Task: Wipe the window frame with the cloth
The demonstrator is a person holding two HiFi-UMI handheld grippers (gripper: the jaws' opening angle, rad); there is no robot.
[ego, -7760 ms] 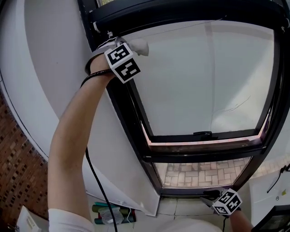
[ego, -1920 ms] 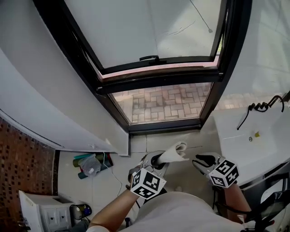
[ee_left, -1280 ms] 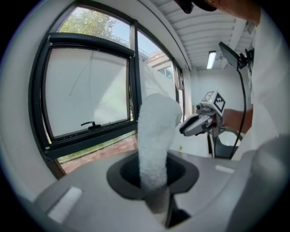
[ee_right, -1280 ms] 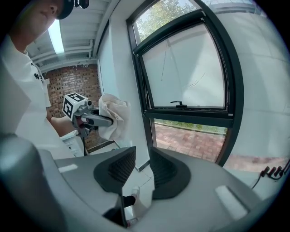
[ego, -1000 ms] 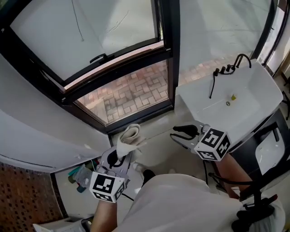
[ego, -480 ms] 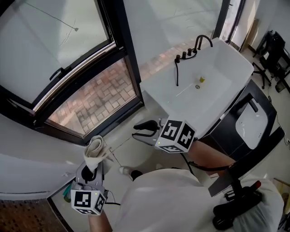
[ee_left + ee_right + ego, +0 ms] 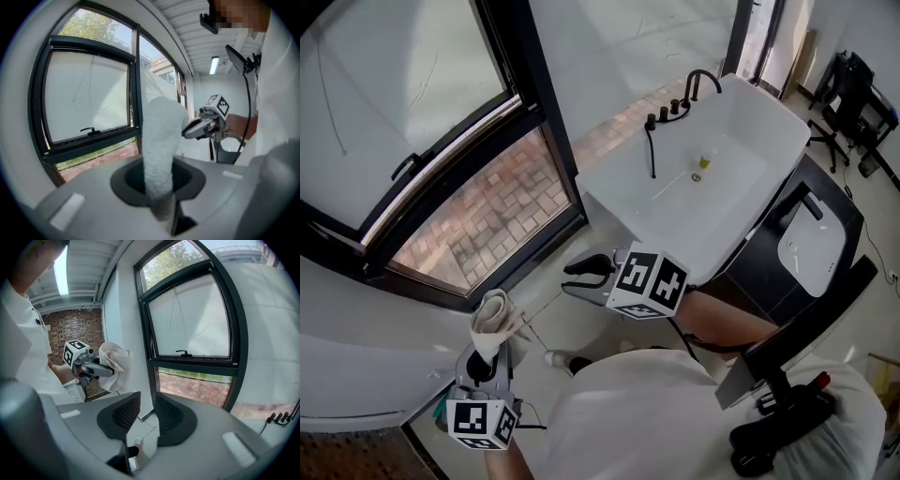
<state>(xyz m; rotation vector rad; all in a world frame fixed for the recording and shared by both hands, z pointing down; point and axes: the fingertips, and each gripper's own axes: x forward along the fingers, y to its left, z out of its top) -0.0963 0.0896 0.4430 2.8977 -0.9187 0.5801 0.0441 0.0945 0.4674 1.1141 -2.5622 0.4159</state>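
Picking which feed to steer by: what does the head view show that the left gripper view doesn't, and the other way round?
Only the head view: the white sink at the right, and the left gripper seen from outside. Only the left gripper view: the ceiling light, the trees above the window, and its fingers shut on the cloth close up. Both: the cloth, the black window frame, and the right gripper, empty, with its fingers apart.

Washroom: white basin point(image 7: 741, 159), black taps point(image 7: 675, 106), window frame point(image 7: 530, 103).
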